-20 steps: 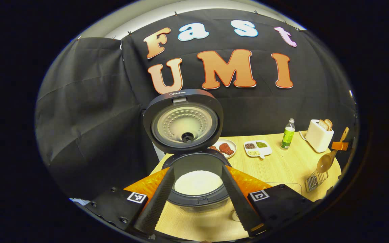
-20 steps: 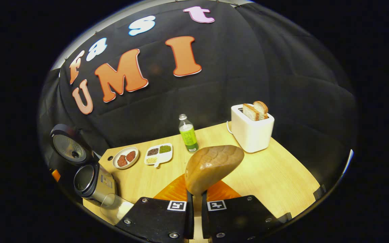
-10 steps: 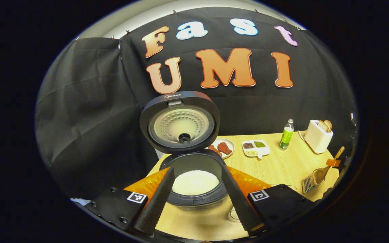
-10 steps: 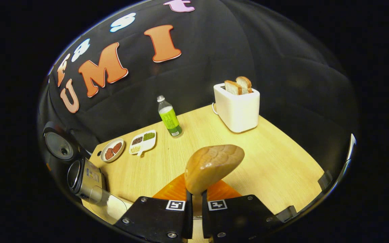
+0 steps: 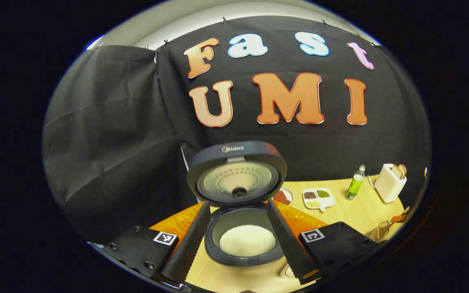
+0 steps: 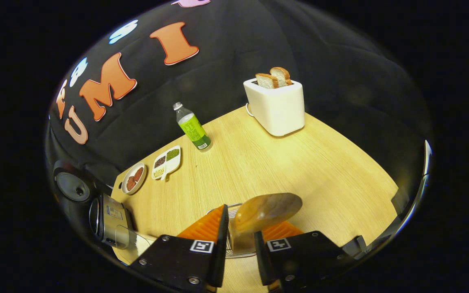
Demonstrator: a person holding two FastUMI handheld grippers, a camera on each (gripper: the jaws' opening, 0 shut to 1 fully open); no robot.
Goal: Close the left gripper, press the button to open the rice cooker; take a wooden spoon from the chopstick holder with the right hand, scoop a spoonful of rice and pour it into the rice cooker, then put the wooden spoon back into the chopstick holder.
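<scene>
Lowering the wooden spoon (image 6: 268, 207) into the wire chopstick holder (image 6: 231, 232), the right hand-held gripper (image 6: 237, 240) has its fingers parted slightly, seemingly releasing the handle. The left hand-held gripper (image 5: 238, 240) hovers wide open and empty, framing the rice cooker (image 5: 242, 240), whose lid (image 5: 237, 174) stands raised. White rice (image 5: 247, 245) fills its pot on the table (image 6: 283, 162).
</scene>
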